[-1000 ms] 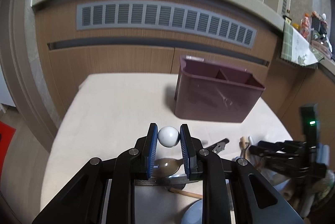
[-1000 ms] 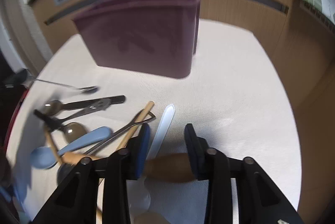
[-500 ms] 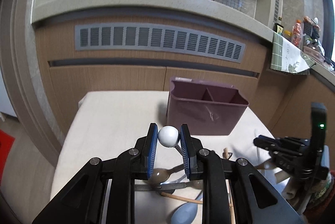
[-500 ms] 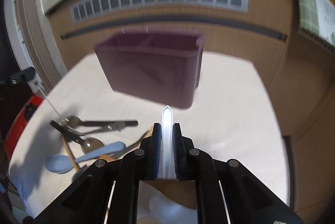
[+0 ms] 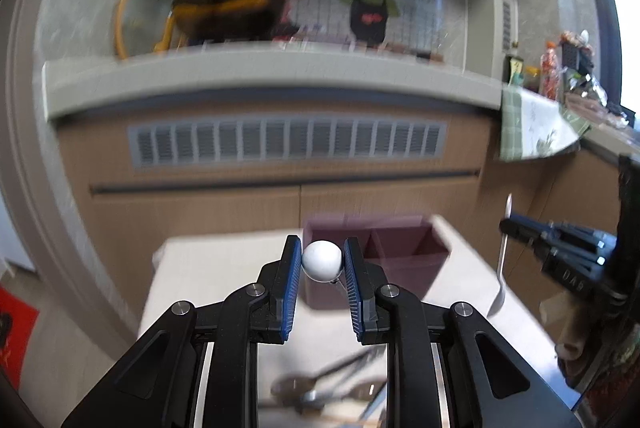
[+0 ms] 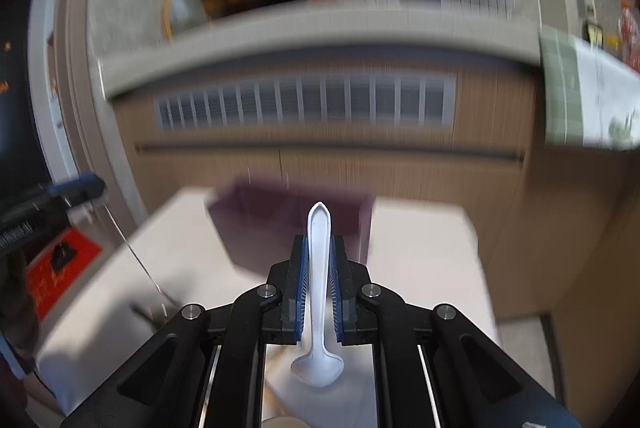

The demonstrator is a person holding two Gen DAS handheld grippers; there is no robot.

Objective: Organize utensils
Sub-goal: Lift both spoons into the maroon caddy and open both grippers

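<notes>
From my left gripper [image 5: 322, 270], pinching a white ball-ended utensil [image 5: 321, 261], I see the maroon plastic divided bin [image 5: 404, 252] on the white table [image 5: 208, 268], while my right gripper [image 6: 319, 282] clamps a white plastic spoon [image 6: 318, 292] before blurred wooden cabinets [image 6: 400, 164].

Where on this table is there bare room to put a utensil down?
Bare tabletop lies left of the purple bin out to the table edge, and right of the bin. Crowded: the loose utensils nearest the camera.

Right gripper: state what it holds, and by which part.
The right gripper holds a white spoon by its handle, bowl hanging toward the camera.
</notes>
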